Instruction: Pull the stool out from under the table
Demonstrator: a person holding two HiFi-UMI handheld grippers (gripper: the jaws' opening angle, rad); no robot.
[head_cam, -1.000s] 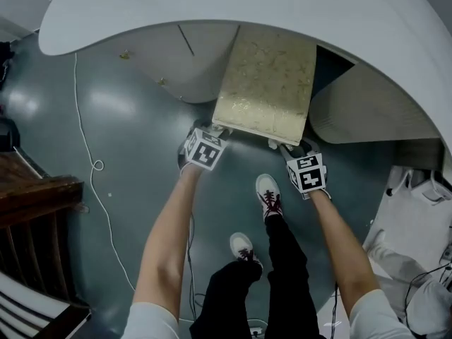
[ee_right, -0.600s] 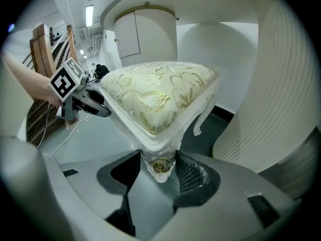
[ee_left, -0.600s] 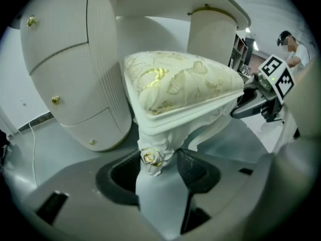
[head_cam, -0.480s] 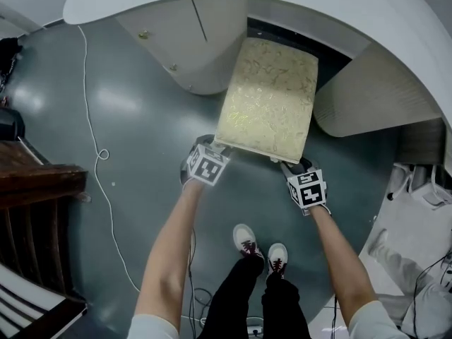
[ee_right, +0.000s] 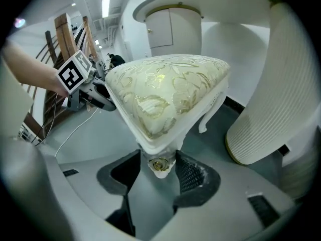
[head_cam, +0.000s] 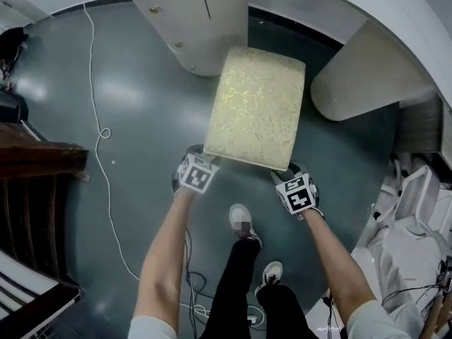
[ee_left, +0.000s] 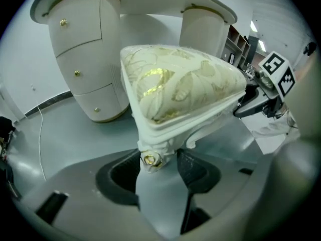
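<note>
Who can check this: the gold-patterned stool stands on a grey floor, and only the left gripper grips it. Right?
Not quite. Both grip it: the left gripper and right gripper each have jaws shut on a corner of the stool, as both gripper views show.

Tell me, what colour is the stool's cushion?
The stool cushion is cream with gold swirls, clearest in the right gripper view.

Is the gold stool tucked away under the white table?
No, the head view shows the whole stool sitting out on the grey floor, clear of the table edge.
</note>
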